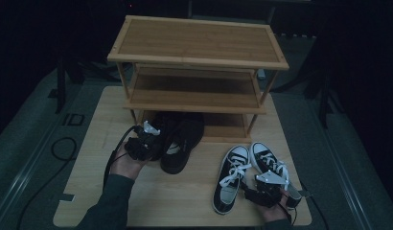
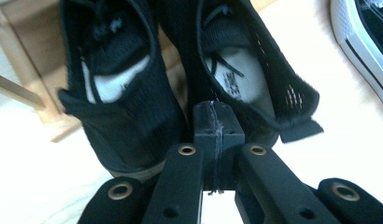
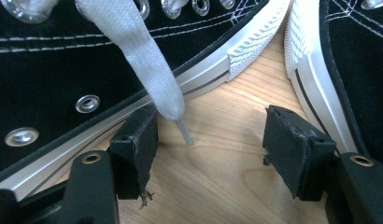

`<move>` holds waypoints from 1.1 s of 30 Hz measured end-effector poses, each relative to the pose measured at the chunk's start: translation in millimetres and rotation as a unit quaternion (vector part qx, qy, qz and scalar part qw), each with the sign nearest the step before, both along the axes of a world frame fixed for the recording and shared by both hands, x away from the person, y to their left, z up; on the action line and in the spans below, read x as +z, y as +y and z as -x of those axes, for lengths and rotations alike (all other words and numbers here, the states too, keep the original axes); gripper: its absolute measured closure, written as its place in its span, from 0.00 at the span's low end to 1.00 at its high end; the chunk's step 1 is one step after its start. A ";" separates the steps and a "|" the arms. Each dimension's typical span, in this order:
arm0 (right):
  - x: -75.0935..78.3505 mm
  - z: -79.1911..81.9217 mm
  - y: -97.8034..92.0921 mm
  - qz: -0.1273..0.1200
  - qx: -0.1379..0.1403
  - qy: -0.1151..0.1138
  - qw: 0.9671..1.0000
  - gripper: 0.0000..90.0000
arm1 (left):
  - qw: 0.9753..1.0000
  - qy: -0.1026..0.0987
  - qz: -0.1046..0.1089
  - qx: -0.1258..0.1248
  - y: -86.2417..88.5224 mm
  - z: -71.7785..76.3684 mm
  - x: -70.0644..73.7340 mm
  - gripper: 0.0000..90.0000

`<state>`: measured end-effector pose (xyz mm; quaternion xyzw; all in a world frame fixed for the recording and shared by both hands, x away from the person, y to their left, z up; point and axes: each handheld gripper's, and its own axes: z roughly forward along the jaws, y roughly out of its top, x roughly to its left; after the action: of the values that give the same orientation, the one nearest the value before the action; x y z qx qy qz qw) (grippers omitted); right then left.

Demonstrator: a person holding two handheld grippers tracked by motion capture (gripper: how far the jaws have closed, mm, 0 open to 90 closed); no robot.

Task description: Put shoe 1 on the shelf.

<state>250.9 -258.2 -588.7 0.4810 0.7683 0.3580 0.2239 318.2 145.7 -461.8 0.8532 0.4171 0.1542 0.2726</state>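
Left forearm comes in from the bottom left of the high view, dark sleeve angled up and to the right, bare hand wrapped under the left gripper (image 1: pixel 143 143) just left of the frame's centre. In its own view, the left gripper (image 2: pixel 213 140) has both pads pressed flat together, no gap at all. At the lower right of the high view, the right hand (image 1: pixel 273 211) barely clears the bottom edge, cupping the right gripper (image 1: pixel 267 189) from below. In its own view, the right gripper (image 3: pixel 213 140) has jaws spread wide, pads well apart.
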 end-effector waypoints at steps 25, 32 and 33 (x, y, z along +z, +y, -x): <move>0.0 0.0 0.0 0.000 0.000 0.000 1.000 0.39 | 0.999 0.038 -0.006 -0.018 -5.3 17.5 -60.7 1.00; 0.0 0.1 0.0 0.000 0.000 0.000 1.000 0.39 | 0.998 0.056 -0.012 -0.020 -6.7 21.3 -76.3 1.00; 0.0 0.1 0.0 0.000 0.000 0.000 1.000 0.39 | 0.998 0.057 -0.014 -0.021 -6.8 21.4 -77.5 1.00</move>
<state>250.9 -258.2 -588.7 0.4808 0.7684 0.3579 0.2242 296.7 139.0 -539.3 0.8728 0.4119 0.1058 0.2395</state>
